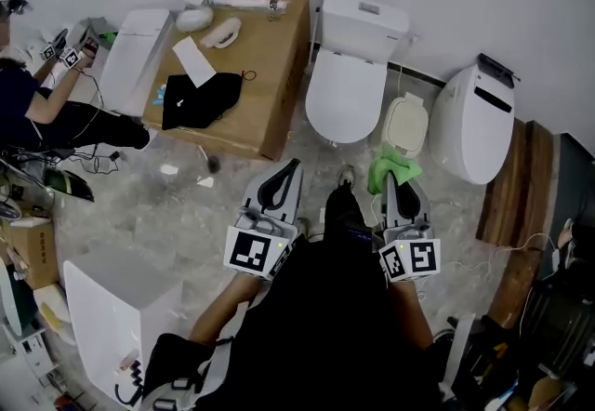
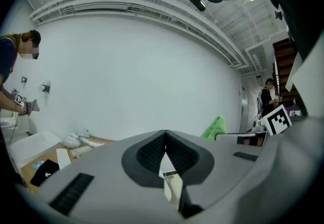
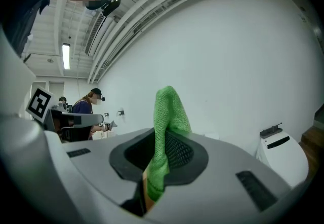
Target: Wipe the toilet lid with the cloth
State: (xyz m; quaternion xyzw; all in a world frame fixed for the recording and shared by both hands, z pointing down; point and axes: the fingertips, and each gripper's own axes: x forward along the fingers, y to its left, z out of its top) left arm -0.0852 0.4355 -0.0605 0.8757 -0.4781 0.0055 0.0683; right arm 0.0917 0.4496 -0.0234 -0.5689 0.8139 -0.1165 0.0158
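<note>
The white toilet with its lid (image 1: pixel 346 95) shut stands against the far wall in the head view, ahead of both grippers. My right gripper (image 1: pixel 400 178) is shut on a bright green cloth (image 1: pixel 389 167), held up in the air short of the toilet. In the right gripper view the cloth (image 3: pixel 169 111) sticks up from between the shut jaws of the right gripper (image 3: pixel 161 139). My left gripper (image 1: pixel 284 175) is shut with nothing in it, to the left of the right one. From the left gripper (image 2: pixel 165 136) view the cloth (image 2: pixel 216 127) shows at the right.
A cardboard box (image 1: pixel 274 84) with a black cloth and white parts stands left of the toilet. A second white toilet (image 1: pixel 474 121) and wooden planks (image 1: pixel 516 186) are at the right. A small cream seat (image 1: pixel 406 125) lies between the toilets. A person (image 1: pixel 37 102) works at far left.
</note>
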